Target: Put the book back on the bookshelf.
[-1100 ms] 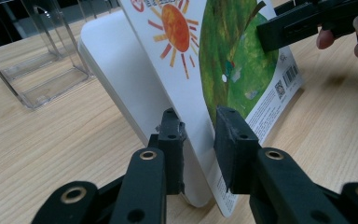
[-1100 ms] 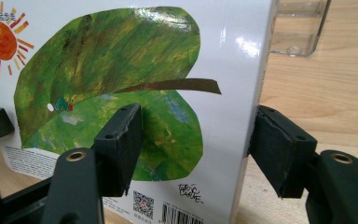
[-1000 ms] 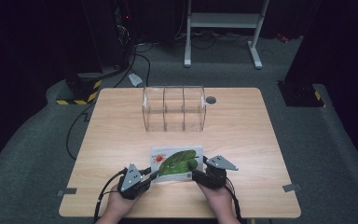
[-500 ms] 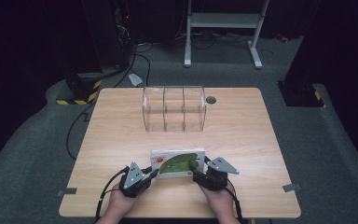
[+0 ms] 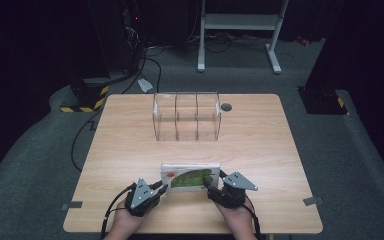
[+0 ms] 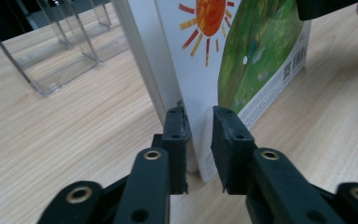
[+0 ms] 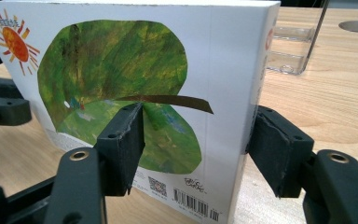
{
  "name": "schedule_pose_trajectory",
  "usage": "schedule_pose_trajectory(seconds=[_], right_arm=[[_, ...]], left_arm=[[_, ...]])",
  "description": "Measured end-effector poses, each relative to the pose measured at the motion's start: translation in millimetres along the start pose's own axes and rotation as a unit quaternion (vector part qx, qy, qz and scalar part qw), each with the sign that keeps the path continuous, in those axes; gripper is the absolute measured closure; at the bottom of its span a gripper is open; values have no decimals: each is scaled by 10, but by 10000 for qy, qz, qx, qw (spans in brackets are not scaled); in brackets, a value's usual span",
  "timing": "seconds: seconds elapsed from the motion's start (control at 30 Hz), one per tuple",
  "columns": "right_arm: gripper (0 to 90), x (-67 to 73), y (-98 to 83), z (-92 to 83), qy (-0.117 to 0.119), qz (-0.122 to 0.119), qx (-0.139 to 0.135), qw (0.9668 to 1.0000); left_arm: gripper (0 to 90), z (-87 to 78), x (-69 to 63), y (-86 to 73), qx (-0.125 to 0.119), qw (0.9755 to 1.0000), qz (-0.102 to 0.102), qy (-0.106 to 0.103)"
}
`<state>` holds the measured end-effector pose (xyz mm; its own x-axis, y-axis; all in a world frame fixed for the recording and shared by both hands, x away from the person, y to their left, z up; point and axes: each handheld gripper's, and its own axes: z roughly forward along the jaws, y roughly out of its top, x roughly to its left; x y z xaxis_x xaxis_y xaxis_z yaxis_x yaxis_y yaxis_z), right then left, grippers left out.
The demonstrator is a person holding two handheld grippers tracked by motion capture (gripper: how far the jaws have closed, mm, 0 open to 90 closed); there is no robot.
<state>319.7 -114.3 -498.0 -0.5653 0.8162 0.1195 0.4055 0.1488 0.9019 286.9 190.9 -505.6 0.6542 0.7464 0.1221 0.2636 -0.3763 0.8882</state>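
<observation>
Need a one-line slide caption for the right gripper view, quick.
Right tool clamps the spine end of a standing picture book on a wooden table, clear divided rack behind.

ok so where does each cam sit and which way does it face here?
High view: above the person's side, looking forward and down on the table; both hands, left claw, right claw.
Left gripper view: on the left claw, facing the book's edge and the clear organizer.
Right gripper view: on the right claw, astride the book's spine end.
All three share the book.
</observation>
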Motion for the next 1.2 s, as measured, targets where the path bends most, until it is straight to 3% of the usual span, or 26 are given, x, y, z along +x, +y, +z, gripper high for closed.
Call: schedule_pose_trajectory(seconds=[0.1, 0.2, 0.23, 0.27, 0.33, 0.57, 0.77, 1.0, 1.2], right_arm=[[375, 5, -6, -15, 8, -1, -4, 10000], [373, 18, -16, -44, 44, -48, -8, 10000], [373, 18, -16, -44, 44, -48, -8, 10000], [370, 25, -18, -58, 57, -86, -30, 9999], [364, 35, -18, -66, 59, -123, -50, 9999], [339, 36, -16, -67, 132, -263, -104, 9995], [300, 5, 14, -9, 350, -391, -152, 9985], [385, 33, -6, -28, 302, -497, -164, 9982], [501, 61, -48, -100, 287, -594, -184, 9977]], left_arm=[[639, -25, 28, 4, -55, 9999, -145, 4], [466, -24, 73, 18, -122, 9990, -432, 41], [466, -16, 78, 24, -154, 9987, -489, 47], [398, -11, 80, 32, -137, 9986, -515, 33], [369, 10, 69, 46, -164, 9984, -545, 41], [408, 130, 29, 82, -57, 9988, -490, 51], [452, 191, 19, 87, -10, 9990, -437, -2], [504, 228, 30, 110, 21, 9984, -539, 137], [466, 299, 74, 135, 27, 9975, -618, 343]])
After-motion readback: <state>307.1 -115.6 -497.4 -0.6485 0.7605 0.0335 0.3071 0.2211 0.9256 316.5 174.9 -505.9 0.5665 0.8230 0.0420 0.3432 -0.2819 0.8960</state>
